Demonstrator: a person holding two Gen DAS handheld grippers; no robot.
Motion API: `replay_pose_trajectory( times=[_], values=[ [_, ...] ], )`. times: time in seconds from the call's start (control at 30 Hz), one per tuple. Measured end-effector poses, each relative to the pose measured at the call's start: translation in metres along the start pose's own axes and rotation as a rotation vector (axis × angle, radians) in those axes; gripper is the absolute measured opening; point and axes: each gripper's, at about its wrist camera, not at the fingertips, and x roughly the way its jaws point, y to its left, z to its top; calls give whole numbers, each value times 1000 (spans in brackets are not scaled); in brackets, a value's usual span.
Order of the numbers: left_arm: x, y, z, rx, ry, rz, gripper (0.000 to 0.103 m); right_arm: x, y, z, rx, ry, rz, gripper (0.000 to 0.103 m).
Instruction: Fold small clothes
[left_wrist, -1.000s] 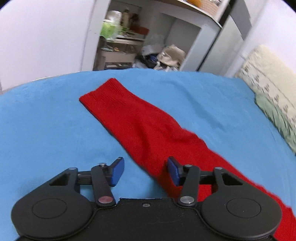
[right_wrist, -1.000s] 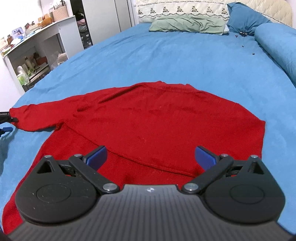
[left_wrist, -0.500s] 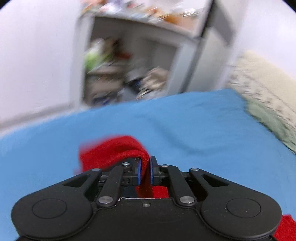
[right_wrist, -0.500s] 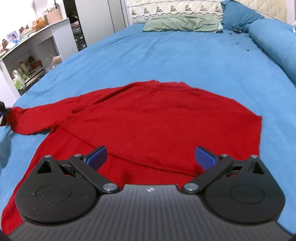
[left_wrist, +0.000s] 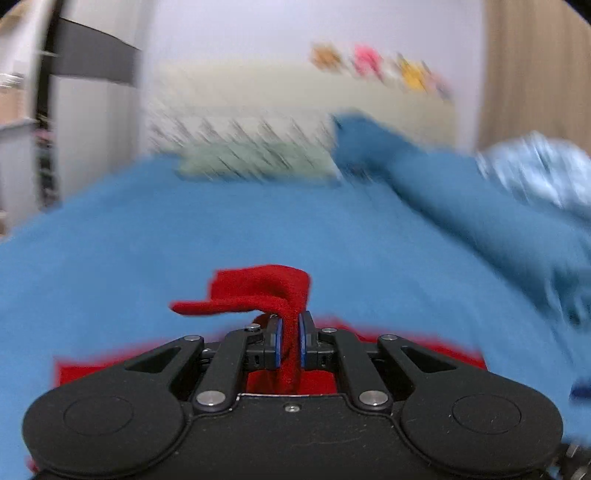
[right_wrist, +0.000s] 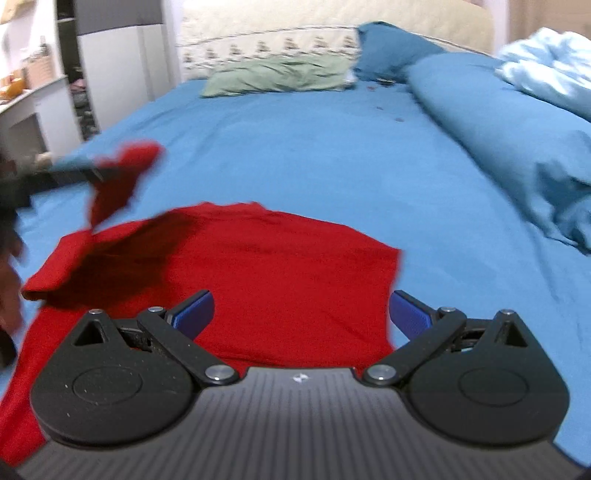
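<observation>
A: My left gripper (left_wrist: 289, 345) pinches the red sweater (right_wrist: 258, 280) sleeve (left_wrist: 258, 291) above the blue bed (right_wrist: 314, 147); right gripper (right_wrist: 301, 312) gapes empty.

B: Blurry, probably mid-swing. Lay it flat across the body.

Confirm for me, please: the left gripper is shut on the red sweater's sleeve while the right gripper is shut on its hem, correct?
Not quite. The right gripper is open, holding nothing above the red sweater, as the right wrist view shows. The rest stands: the left gripper is shut on the sleeve.
</observation>
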Motion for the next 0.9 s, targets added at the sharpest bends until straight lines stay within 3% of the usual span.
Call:
replay_pose_trajectory(
  times=[0.13, 0.3, 0.33, 0.37, 0.43, 0.47, 0.6, 0.77, 0.83, 0.9],
  values=[
    [34, -34, -53, 52, 166, -58, 9, 7, -18, -10, 11, 51, -43, 103],
    [24, -41, -66, 100, 174, -63, 14, 21, -24, -14, 24, 64, -34, 103],
    [18, -36, -63, 94, 173, -70, 26, 22, -23, -13, 27, 56, -26, 103],
    [12, -31, -61, 91, 165, -79, 51, 23, -23, -11, 30, 47, -14, 103],
    [-9, -21, -61, 107, 106, -71, 78, 27, -20, -4, 35, 26, 18, 103],
    [-17, -16, -59, 126, 74, -47, 84, 28, -17, 0, 31, 16, 38, 103],
    [-50, 27, -62, 150, 39, 100, 84, 45, 15, 14, -71, -2, 110, 103],
    [-60, 77, -74, 98, 70, 244, 84, 73, 81, 13, -347, -80, 166, 103],
    [-60, 94, -79, 53, 101, 270, 84, 86, 106, 8, -458, -101, 189, 86],
    [-63, 106, -83, 23, 112, 283, 84, 101, 124, 4, -534, -98, 169, 76]
  ],
)
